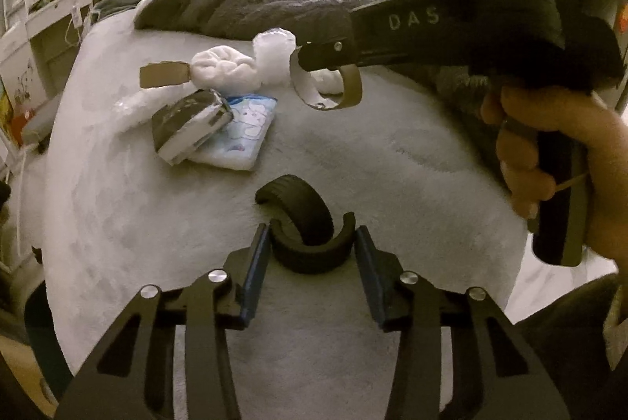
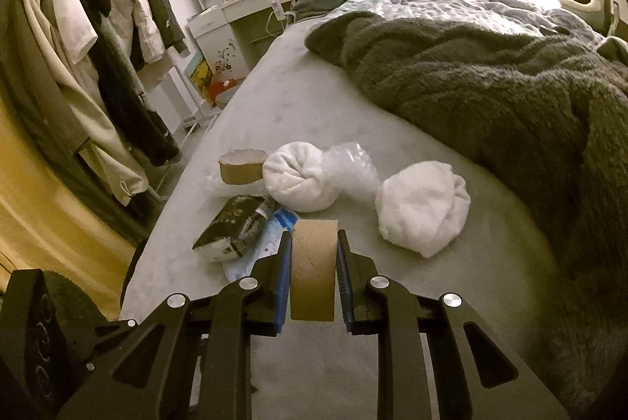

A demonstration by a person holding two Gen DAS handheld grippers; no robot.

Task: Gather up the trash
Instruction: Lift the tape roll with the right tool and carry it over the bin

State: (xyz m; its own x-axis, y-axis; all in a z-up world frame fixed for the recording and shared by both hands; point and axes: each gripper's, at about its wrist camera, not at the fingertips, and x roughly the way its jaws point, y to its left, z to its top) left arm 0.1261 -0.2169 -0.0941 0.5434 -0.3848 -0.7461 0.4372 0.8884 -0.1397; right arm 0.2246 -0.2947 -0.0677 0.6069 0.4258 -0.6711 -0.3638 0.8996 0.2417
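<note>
Nearest you, your left gripper [image 1: 312, 243] sits low over the pale bed cover [image 1: 392, 176] with its jaws drawn most of the way in around a dark curled ring [image 1: 302, 223], a black rubbery band folded into a coil. The ring lies between the blue pads [image 1: 257, 274], its near curve tucked between the fingertips and its far loop reaching away from you along the line the gripper points. The pads look to be at or just against its sides; you cannot be sure from this view that they press it. Judged from that, the move ahead depends on the ring staying centred between the pads, since it sits straight ahead of the left tool and not off to either side.

Your right gripper [image 2: 314, 263] is closed on a brown cardboard roll [image 2: 314, 271], clamped across its width, the roll standing on edge between the pads and lifted off the cover.

Farther out, toward the left edge of the bed, the rest of the trash lies in a loose cluster: a dark crumpled packet [image 1: 188, 125] resting on a blue-printed wrapper [image 1: 243, 133], a second cardboard roll [image 2: 240, 167], two white wads [image 2: 298, 182] and clear bubble wrap [image 2: 349, 165]. Beyond them lies a grey blanket [image 2: 490, 86].
</note>
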